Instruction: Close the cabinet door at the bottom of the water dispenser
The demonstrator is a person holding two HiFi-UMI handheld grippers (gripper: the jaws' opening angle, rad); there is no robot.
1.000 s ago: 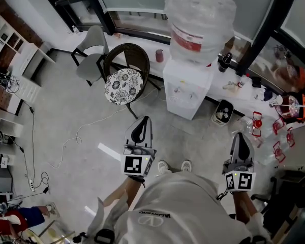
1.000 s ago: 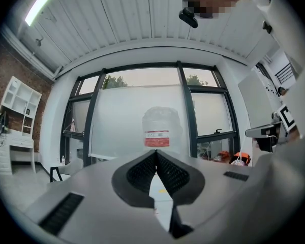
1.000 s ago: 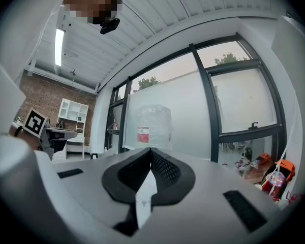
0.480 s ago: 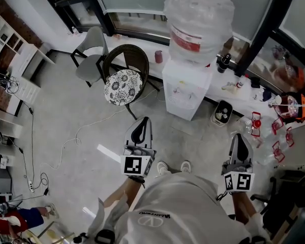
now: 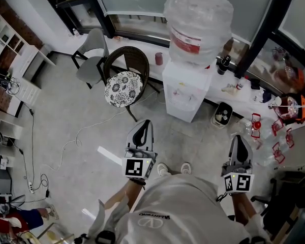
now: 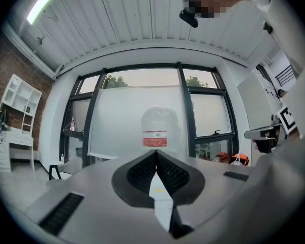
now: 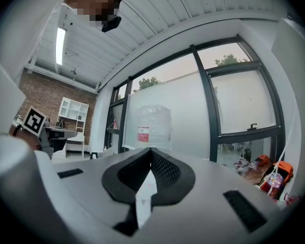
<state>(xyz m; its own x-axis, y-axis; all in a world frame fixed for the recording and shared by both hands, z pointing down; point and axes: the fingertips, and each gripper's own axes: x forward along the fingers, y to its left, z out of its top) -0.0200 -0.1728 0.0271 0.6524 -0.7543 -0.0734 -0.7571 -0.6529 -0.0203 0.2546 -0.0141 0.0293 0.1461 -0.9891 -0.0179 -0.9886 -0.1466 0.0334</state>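
The white water dispenser [image 5: 184,91] stands by the window ledge with a large clear bottle [image 5: 198,19] on top. Its lower cabinet door is hidden from above, so I cannot tell how it stands. My left gripper [image 5: 146,122] is held level in front of me, shut and empty, a good step short of the dispenser. My right gripper [image 5: 238,137] is level too, shut and empty, off to the dispenser's right. In the left gripper view the shut gripper [image 6: 155,151] faces the bottle [image 6: 156,128]. In the right gripper view the gripper [image 7: 151,149] points at the bottle [image 7: 153,126] slightly to the left.
A wicker chair with a floral cushion [image 5: 124,85] stands left of the dispenser, with a grey chair [image 5: 91,55] behind it. A small bin [image 5: 222,112] sits right of the dispenser. A cable [image 5: 76,136] trails over the floor. Red items [image 5: 274,128] lie at the right.
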